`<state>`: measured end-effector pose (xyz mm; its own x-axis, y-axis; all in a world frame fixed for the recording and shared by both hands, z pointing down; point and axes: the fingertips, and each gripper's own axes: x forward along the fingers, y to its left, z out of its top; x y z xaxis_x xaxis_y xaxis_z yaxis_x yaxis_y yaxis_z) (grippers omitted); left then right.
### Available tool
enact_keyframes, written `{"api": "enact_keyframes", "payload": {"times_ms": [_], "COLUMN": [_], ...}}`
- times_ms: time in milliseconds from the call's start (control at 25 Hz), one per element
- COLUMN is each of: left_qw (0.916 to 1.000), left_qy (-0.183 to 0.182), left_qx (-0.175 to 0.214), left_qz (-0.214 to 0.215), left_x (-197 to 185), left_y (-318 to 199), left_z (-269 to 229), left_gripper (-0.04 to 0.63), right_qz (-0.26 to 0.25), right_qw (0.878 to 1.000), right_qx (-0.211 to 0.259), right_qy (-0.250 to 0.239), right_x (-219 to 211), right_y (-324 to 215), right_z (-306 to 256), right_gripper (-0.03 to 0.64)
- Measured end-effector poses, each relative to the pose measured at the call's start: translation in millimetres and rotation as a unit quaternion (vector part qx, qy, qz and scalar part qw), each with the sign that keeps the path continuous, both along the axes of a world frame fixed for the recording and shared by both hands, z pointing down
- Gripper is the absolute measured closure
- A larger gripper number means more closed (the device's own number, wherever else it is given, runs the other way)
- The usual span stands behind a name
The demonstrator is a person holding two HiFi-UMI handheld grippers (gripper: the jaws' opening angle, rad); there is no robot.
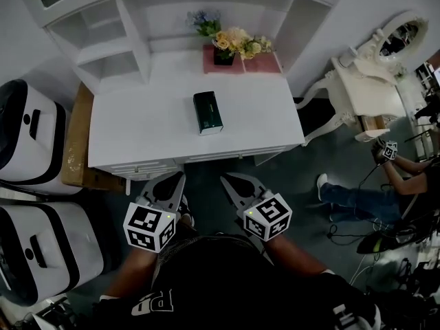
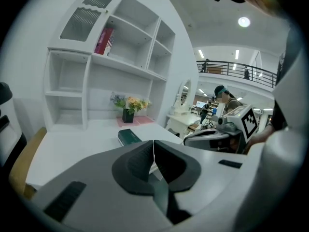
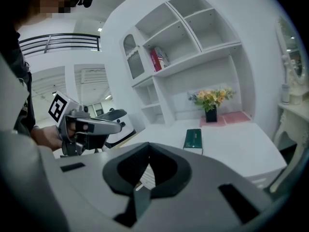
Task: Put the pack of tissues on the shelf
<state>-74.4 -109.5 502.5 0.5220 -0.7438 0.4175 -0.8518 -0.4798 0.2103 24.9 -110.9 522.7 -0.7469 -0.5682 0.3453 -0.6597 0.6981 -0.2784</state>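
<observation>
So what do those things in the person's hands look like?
The left tool and right tool are pale grey with black ridged pads. Each carries a white cube printed with black square markers. The person wears a black top with white lettering.

Left hand-held gripper (image 1: 179,177) and right hand-held gripper (image 1: 225,179) point forward, jaws closed.
</observation>
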Motion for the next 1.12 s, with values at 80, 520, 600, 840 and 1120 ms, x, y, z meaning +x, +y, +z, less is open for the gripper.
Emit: {"api": "enact_keyframes", "payload": {"times_ms": [80, 520, 600, 840, 1120], "left_qw": [1.0, 0.9993, 0.9991, 0.9979, 0.9961], "left_qy": [-0.004, -0.008, -0.007, -0.007, -0.007], "left_qx": [0.0, -0.015, -0.019, -0.029, -0.028], "left_qz": [0.005, 0.032, 0.038, 0.057, 0.084], "left_x": [-6.7, -49.1, -55.9, -73.8, -87.1], "left_y": [-12.4, -87.6, -98.5, -128.7, -152.2], "left_z": [2.4, 15.6, 21.5, 32.2, 36.2], "left_gripper": [0.58, 0.58, 0.58, 0.58, 0.58], "right_qz": [0.003, 0.043, 0.051, 0.074, 0.106], "right_qw": [1.0, 0.999, 0.998, 0.995, 0.99], "right_qx": [-0.002, 0.007, 0.008, -0.01, -0.024], "right_qy": [0.006, 0.031, 0.039, 0.064, 0.085], "right_x": [-6.1, -40.3, -45.3, -55.0, -60.7], "right_y": [-12.2, -87.7, -98.0, -123.3, -141.4], "right_z": [1.2, 1.5, 3.7, 20.3, 32.8], "right_gripper": [0.607, 0.607, 0.607, 0.607, 0.607]}}
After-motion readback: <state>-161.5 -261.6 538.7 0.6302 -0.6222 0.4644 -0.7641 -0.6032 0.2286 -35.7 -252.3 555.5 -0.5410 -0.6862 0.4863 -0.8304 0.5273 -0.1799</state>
